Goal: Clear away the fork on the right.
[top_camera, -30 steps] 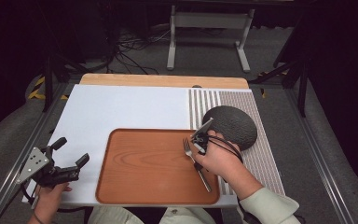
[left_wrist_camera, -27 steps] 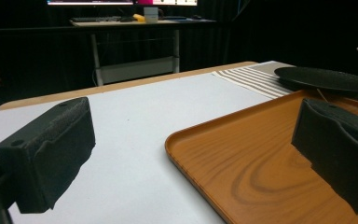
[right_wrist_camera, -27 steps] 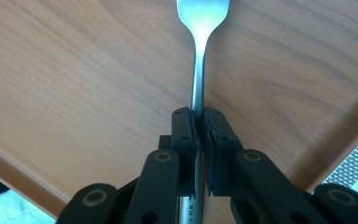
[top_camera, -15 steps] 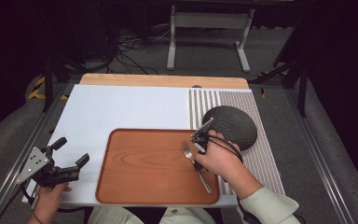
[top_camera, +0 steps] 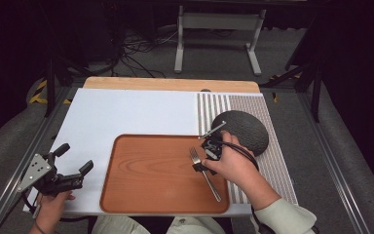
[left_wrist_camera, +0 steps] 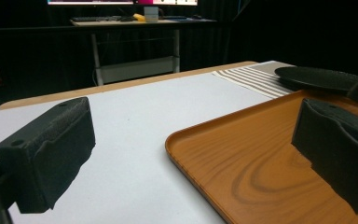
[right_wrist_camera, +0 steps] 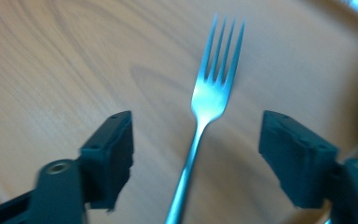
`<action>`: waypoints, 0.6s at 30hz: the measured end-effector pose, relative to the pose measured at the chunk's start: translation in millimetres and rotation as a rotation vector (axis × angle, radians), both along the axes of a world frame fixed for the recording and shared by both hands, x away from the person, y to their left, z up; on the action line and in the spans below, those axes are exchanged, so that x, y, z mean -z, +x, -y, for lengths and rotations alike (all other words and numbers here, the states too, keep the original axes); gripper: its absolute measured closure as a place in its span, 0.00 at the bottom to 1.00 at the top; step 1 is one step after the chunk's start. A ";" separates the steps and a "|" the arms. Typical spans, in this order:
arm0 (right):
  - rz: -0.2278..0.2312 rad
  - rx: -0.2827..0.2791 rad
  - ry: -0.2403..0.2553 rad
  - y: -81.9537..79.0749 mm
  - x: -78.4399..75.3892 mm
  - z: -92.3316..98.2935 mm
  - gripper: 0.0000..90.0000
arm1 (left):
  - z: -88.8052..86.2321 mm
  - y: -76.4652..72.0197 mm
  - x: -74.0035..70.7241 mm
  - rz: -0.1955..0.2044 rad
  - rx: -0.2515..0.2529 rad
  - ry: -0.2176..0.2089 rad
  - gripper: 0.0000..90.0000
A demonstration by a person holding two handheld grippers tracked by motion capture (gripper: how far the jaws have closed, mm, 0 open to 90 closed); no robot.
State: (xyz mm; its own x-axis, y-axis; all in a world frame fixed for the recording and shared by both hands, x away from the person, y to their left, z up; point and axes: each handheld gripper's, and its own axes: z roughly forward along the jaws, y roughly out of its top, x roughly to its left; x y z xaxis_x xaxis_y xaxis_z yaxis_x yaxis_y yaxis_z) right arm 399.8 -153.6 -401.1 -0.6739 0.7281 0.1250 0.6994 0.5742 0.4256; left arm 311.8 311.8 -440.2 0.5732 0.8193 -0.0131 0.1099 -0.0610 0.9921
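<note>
Steel fork [right_wrist_camera: 204,121] lies on wooden tray [top_camera: 151,175], right hand-held gripper [right_wrist_camera: 196,158] just opened, jaws astride its handle, not touching. Left hand-held gripper [top_camera: 70,163] open, left of tray.

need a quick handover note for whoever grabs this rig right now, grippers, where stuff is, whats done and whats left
Right gripper: its jaws have just been opening and now stand wide on either side of the fork's handle, pads clear of it.
Left gripper: open, nothing between its jaws, held low at the table's near left corner, beside the tray.
Fork: lies flat on the right part of the wooden tray, tines pointing away from the person.
Dark round plate: on the striped mat, right of the tray.
Done: fork set down on the tray and released.
Left: probably draw the right gripper back clear of the fork.
</note>
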 end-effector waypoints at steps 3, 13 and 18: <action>0.073 -0.055 0.023 -1.1 -3.0 2.3 0.26 | 0.2 0.2 0.2 0.001 -0.001 -0.002 0.00; 0.174 -0.248 0.124 -2.6 -2.6 -0.2 0.51 | 0.4 0.3 0.3 0.000 -0.002 -0.002 0.00; 0.188 -0.288 0.143 -0.5 2.7 -7.3 0.71 | 0.3 0.2 0.2 0.000 0.001 0.000 0.00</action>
State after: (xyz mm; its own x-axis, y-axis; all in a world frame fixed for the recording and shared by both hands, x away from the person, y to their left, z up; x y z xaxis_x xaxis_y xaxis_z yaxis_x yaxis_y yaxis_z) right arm 399.3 -146.3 -403.7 -0.8694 0.4896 0.0665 0.4199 0.6614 0.6215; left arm 311.9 311.5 -440.4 0.5737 0.8190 -0.0131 0.1100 -0.0612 0.9920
